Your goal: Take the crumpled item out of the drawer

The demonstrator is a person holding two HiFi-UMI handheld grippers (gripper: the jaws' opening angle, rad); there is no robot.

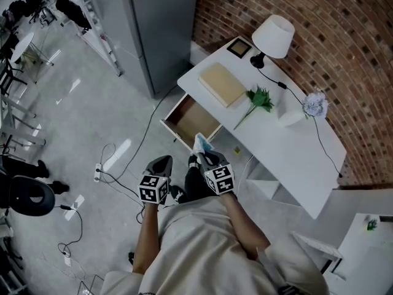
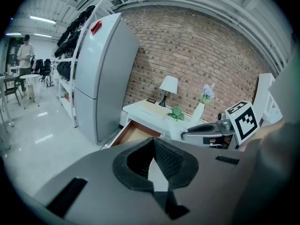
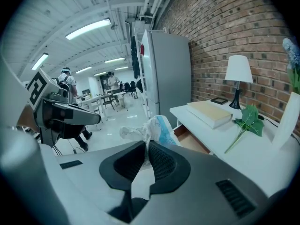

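Our right gripper (image 3: 146, 143) is clenched on the crumpled item (image 3: 151, 127), pinching its lower end, while our left gripper (image 2: 152, 140) is closed on nothing and hangs just beside it, a little farther from the furniture. The white desk (image 1: 279, 141) runs along the brick wall ahead of us. Its drawer (image 1: 189, 119) stands pulled open toward us, and what we see of its wooden floor is bare. The item, a white and blue bunch, sticks forward and up out of the right jaws along their own line, lifted over the drawer's near front corner. We judge it already clear of the drawer, so the right hand alone has to draw it back.
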